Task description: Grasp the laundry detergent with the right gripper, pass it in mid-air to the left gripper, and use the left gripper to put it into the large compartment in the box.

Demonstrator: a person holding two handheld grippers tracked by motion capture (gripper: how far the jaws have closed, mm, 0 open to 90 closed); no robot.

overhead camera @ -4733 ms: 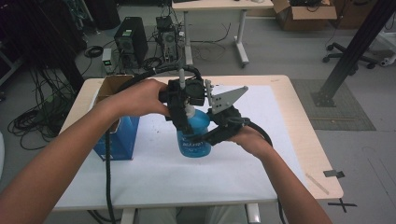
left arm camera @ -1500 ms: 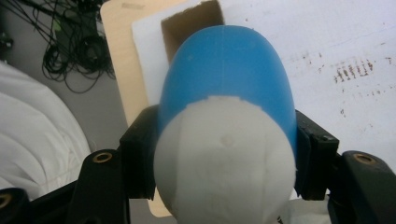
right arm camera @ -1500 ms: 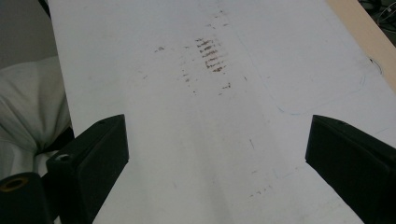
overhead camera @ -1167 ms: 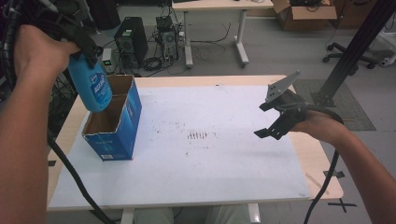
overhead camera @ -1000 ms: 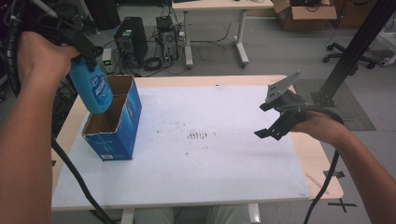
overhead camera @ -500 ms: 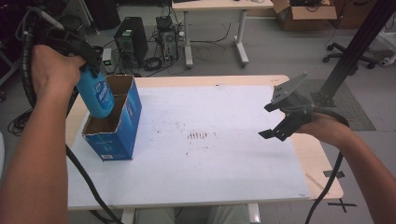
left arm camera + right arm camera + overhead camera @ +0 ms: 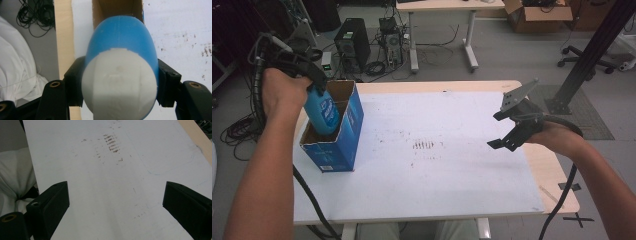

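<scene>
Lowering the blue bottle (image 7: 323, 111) into the open blue carton (image 7: 338, 145) is the step I have in hand. My left gripper (image 7: 314, 82) is clamped across the bottle just below its white cap (image 7: 120, 85); in the left gripper view the two black jaws press on either side of the blue body, with the carton's brown inside showing past the bottle's far end. From the high view the bottle hangs tilted, base first, its lower part already past the carton's rim at the left end of the white table (image 7: 452, 165), while the cap end and my hand are above the opening.

My right gripper (image 7: 512, 132) hovers over the right side of the table, well apart from the carton, jaws spread wide and holding nothing; in the right gripper view I see bare tabletop and a patch of brown marks (image 7: 112, 143) between them.

I cannot tell whether the bottle's base already touches the carton's floor, since the carton wall hides it. My judgement is that the next move calls for easing the bottle straight down until it rests inside, keeping it off the rim and flaps so the light carton does not tip or slide, then parting the left jaws and lifting clear. The right gripper could steady the carton if it shifts.
</scene>
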